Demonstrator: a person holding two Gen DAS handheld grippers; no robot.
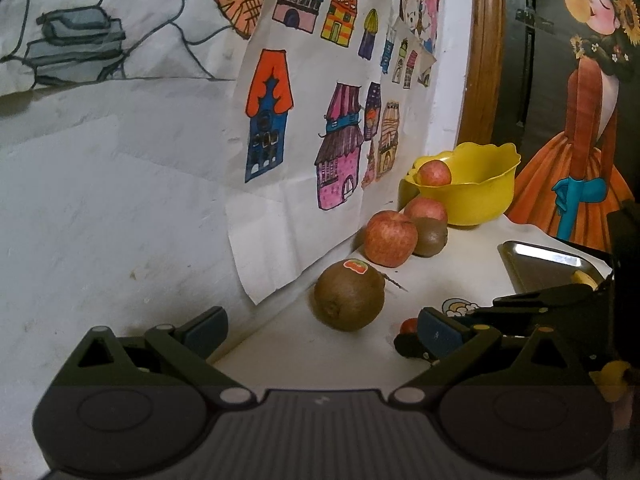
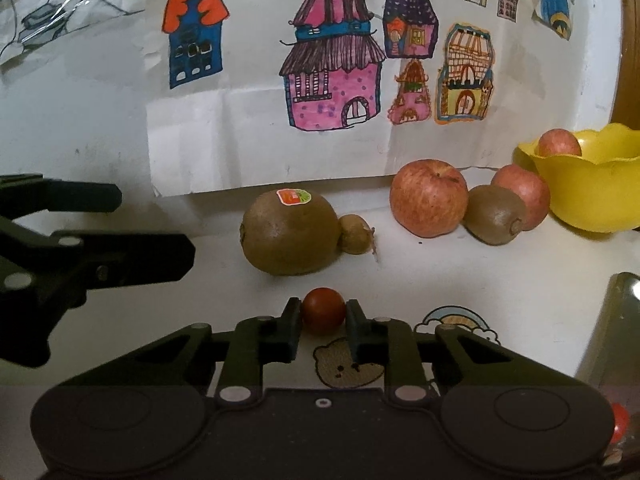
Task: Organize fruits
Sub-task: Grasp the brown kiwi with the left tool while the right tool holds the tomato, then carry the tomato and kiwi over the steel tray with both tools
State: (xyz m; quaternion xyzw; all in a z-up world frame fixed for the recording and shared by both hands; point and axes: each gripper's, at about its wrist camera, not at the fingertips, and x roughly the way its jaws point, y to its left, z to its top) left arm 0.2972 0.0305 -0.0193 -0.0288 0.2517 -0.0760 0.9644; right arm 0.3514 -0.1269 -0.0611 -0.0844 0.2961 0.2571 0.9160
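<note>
My right gripper [image 2: 323, 322] is shut on a small red cherry tomato [image 2: 323, 315], low over the white table. Just beyond it lies a large kiwi with a sticker [image 2: 290, 232], with a tiny kiwi [image 2: 355, 234] touching its right side. Further right, two apples [image 2: 428, 198] [image 2: 522, 196] and another kiwi [image 2: 496, 214] cluster beside a yellow bowl [image 2: 592, 200] that holds one apple [image 2: 559, 142]. My left gripper [image 1: 320, 332] is open and empty, a short way in front of the sticker kiwi [image 1: 349, 295].
A steel tray [image 1: 544, 264] sits at the right with something yellow in it. Children's drawings [image 2: 332, 68] hang on the wall behind the fruit. Bear and rainbow stickers [image 2: 344, 364] mark the tabletop. A painted dark door [image 1: 580, 100] stands past the bowl.
</note>
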